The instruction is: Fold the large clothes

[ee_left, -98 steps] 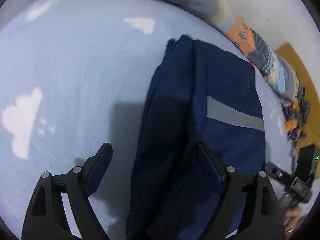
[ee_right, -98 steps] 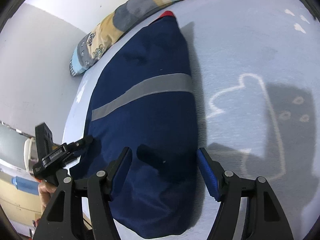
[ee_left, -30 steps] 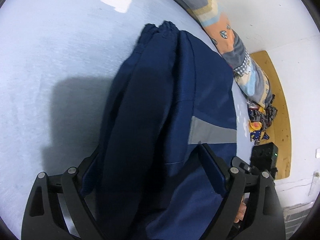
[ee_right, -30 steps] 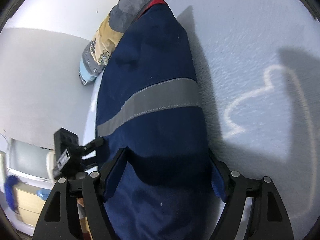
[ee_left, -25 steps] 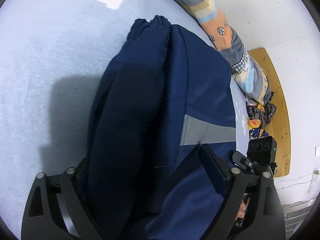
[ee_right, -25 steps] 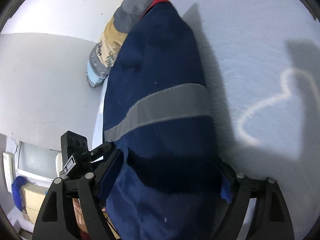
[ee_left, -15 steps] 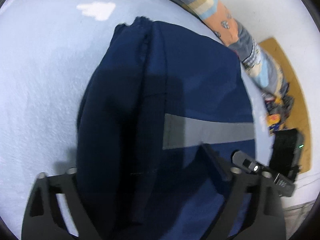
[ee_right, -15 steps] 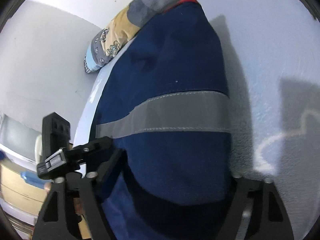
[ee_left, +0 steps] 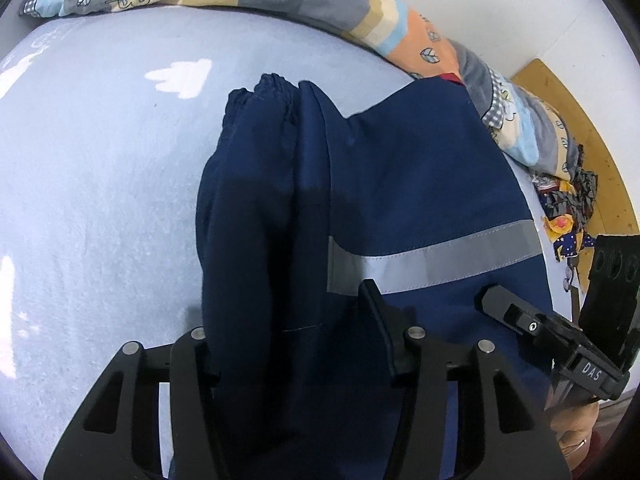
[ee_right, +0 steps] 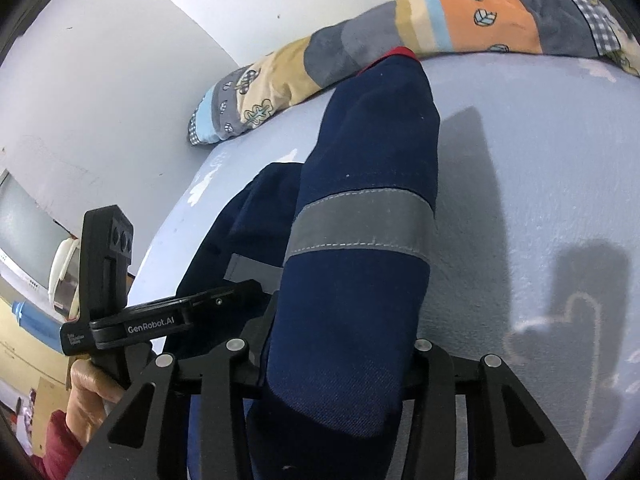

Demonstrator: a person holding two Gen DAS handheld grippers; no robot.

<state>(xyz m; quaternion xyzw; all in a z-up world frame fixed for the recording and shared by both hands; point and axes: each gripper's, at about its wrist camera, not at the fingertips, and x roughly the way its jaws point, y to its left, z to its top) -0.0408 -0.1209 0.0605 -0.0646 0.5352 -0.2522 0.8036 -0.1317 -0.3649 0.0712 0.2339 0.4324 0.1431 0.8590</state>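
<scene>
A wide bed covered in a pale blue fleece sheet [ee_left: 100, 208] with white cloud prints fills most of both views. Along its far edge, against a plain white painted wall [ee_right: 200, 20], lies a long rolled patchwork quilt [ee_left: 320, 0] in grey, tan, orange and light blue squares with small leaf drawings. Past the bed's right corner in the left wrist view stands a light wooden board [ee_left: 576, 120]. At the left edge of the right wrist view sit a frosted window [ee_right: 24, 224] and a blue bottle [ee_right: 30, 318].
</scene>
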